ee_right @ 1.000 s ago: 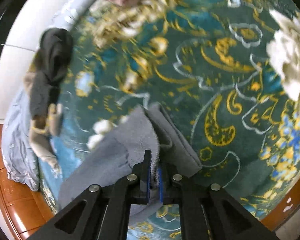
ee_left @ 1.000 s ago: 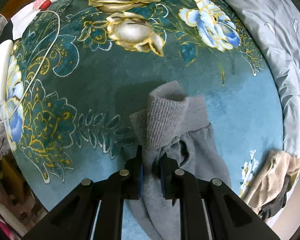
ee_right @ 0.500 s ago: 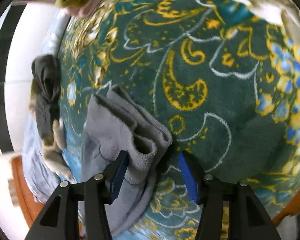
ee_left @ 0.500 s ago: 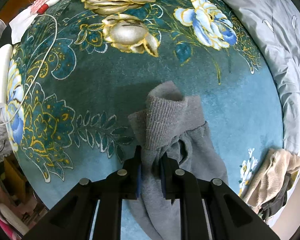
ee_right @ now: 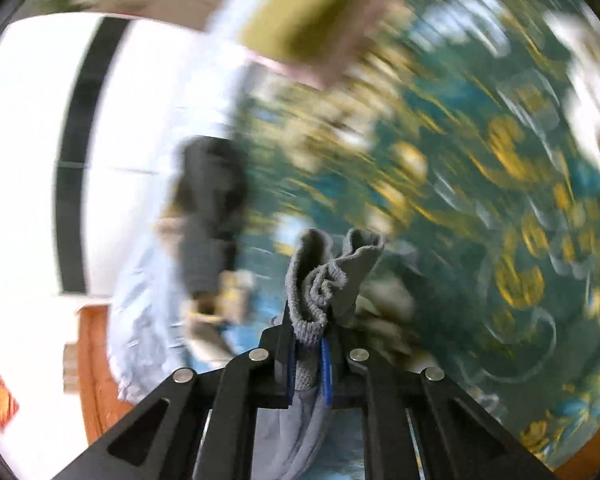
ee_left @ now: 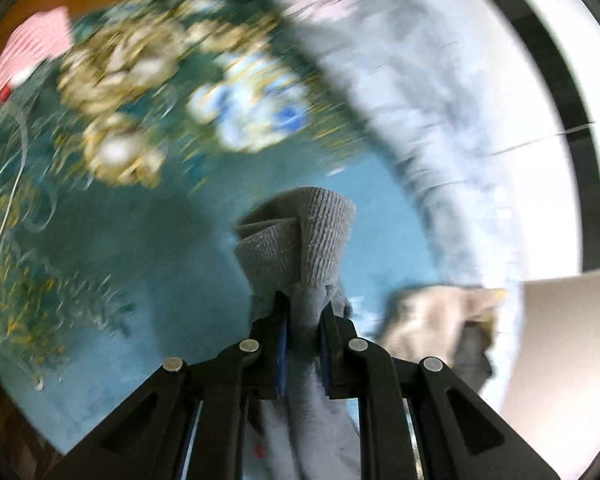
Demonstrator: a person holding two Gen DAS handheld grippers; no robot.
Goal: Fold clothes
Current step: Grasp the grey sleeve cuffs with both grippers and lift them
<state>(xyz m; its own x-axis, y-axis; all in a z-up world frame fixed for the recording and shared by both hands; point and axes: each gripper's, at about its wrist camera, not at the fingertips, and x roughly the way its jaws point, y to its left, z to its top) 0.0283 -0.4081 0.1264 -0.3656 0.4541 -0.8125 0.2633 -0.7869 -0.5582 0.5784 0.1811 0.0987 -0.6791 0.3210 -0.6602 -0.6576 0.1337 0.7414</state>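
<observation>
A grey garment with a ribbed cuff (ee_left: pixel 300 240) is held up off the teal floral blanket (ee_left: pixel 148 240). My left gripper (ee_left: pixel 303 312) is shut on the grey cloth just below the cuff. My right gripper (ee_right: pixel 306 332) is shut on another ribbed edge of the same grey garment (ee_right: pixel 324 276), which bunches between the jaws and hangs down below. Both views are blurred by motion.
A beige and dark clothes pile (ee_left: pixel 440 320) lies at the blanket's edge; it also shows in the right wrist view (ee_right: pixel 208 220). A pale grey quilt (ee_left: pixel 400 80) borders the blanket. A folded olive and pink item (ee_right: pixel 312 12) lies further off. A wooden bed frame (ee_right: pixel 96 364) is at the left.
My right gripper, open half a second ago, has shut on the garment's ribbed edge. Both grippers have lifted the garment and swung; the views have turned towards the quilt and wall.
</observation>
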